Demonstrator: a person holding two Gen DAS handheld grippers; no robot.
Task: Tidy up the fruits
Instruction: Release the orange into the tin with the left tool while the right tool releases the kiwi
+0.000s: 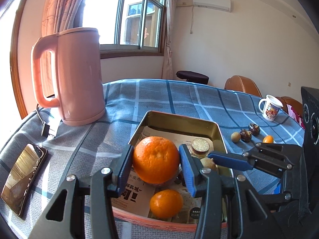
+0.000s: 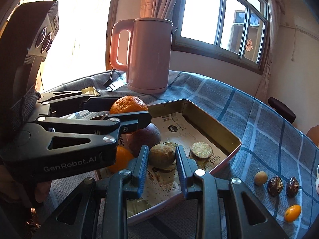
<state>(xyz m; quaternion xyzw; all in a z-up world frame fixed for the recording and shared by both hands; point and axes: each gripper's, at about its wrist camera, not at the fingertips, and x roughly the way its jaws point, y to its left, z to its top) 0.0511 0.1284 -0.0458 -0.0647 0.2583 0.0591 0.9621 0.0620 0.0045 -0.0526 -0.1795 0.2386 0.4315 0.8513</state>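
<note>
Presently, item by item:

Left tongs (image 1: 156,160): blue ribbed pads part-way open and pressed on either side of a large orange (image 1: 156,159), held above the tin. The orange is round, with dimpled peel and a pale stem scar facing the left wrist camera; no long axis to speak of.

Right tongs (image 2: 161,157): drawn in close, pads flanking a small brownish, wrinkled round fruit (image 2: 161,155). Whether the pads actually press on it cannot be told from the right wrist view; the fruit looks to rest among the tin's contents.

Tin (image 1: 218,133): rectangular, gold-coloured metal inside, pinkish outer wall, rounded corners, lined with printed paper. It lies with its long axis running away from both cameras. Contents: a smaller orange (image 1: 166,203) at the near end, a dull purple round fruit (image 2: 144,140) under the held orange, and a stack of glittery round discs (image 2: 201,151) near the right wall.

Tabletop (image 1: 155,95): covered in blue-grey checked woven cloth. To the right of the tin, apart from it, a loose row: a tan round fruit (image 2: 260,178), two dark shiny wrinkled pieces (image 2: 275,185) (image 2: 292,186), and a small oval orange kumquat (image 2: 292,212).

Further off: pink kettle (image 1: 77,75), upright, smooth, handle to the left; phone (image 1: 24,177) lying flat, glossy screen up; white printed mug (image 1: 270,107).
</note>
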